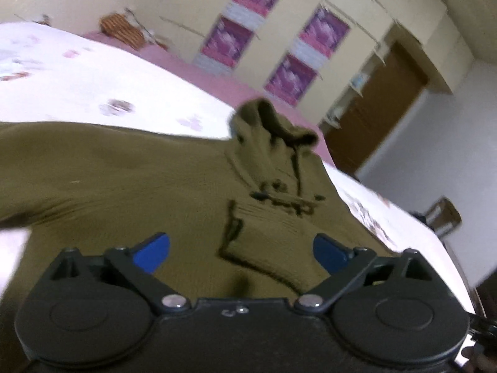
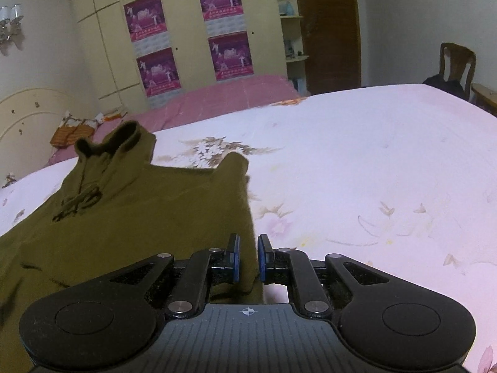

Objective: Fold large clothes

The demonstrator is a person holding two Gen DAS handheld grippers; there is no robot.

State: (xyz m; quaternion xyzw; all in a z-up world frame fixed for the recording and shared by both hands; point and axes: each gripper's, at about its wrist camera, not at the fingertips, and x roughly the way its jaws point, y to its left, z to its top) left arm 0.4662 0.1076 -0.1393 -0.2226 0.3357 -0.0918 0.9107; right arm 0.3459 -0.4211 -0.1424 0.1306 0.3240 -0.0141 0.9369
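Note:
An olive-green hooded sweater (image 1: 130,180) lies spread on a white floral bedsheet (image 1: 77,71). Its hood (image 1: 273,124) and drawstrings point toward the far side. My left gripper (image 1: 240,253) is open, its blue pads wide apart just above the sweater's front, near a folded cuff or pocket edge. In the right wrist view the sweater (image 2: 149,214) lies at the left, hood (image 2: 124,136) at the far end. My right gripper (image 2: 248,256) has its blue pads nearly together on the sweater's right edge, with cloth between them.
The bedsheet (image 2: 372,171) stretches wide to the right of the sweater. A pink bed (image 2: 223,96) and a wardrobe with purple posters (image 2: 189,31) stand behind. A wooden chair (image 2: 456,62) and a brown door (image 2: 329,28) are at the far right.

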